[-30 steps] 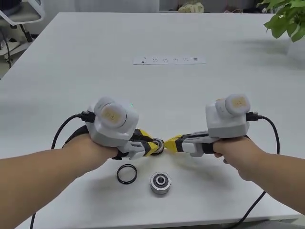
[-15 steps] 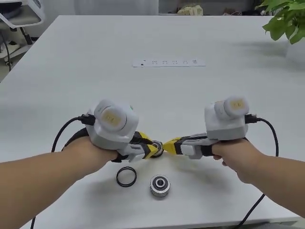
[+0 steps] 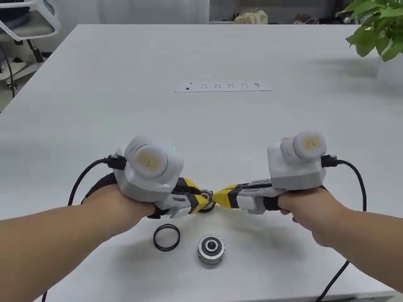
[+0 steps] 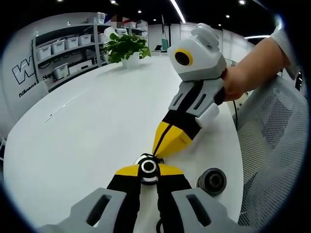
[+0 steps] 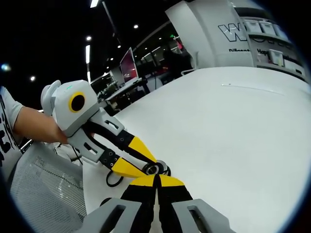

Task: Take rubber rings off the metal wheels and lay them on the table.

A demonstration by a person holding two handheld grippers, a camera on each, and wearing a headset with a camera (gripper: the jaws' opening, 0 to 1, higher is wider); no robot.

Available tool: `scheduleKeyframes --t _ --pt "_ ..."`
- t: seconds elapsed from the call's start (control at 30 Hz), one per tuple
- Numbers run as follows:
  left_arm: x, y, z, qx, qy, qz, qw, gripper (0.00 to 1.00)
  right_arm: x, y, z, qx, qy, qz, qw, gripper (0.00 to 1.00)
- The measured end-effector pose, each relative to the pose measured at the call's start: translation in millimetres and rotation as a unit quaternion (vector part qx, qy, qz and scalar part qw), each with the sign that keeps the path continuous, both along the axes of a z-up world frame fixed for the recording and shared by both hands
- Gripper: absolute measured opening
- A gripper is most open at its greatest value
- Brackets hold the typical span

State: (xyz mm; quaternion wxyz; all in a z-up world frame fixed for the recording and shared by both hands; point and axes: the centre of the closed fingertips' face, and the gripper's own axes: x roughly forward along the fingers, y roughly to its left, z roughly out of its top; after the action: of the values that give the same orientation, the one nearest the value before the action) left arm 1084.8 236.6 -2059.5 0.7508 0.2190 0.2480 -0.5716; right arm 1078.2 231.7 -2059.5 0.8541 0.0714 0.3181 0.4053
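My left gripper is shut on a small metal wheel, held just above the white table. In the left gripper view the wheel sits between my yellow jaws, with a thin black rubber ring round it. My right gripper meets it tip to tip from the right, its jaws shut on that ring's edge. A loose black rubber ring lies flat on the table below the left gripper. Beside it to the right stands a second metal wheel, also in the left gripper view.
A white power strip lies across the middle of the table. A green plant stands at the far right corner. Black cables trail from both grippers. The table's front edge runs just below the loose wheel.
Both grippers stay tip to tip at the held wheel, drawn slightly closer together. The loose ring and the second wheel have not moved; the head view has only shifted.
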Motion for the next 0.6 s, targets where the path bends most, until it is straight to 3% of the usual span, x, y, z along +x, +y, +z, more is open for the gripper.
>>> scheduleKeyframes --t 0.6 --pt "-0.4 0.0 -0.2 0.002 -0.001 0.002 1.0 0.07 0.5 2.1 0.0 -0.005 -0.01 0.005 0.9999 0.0"
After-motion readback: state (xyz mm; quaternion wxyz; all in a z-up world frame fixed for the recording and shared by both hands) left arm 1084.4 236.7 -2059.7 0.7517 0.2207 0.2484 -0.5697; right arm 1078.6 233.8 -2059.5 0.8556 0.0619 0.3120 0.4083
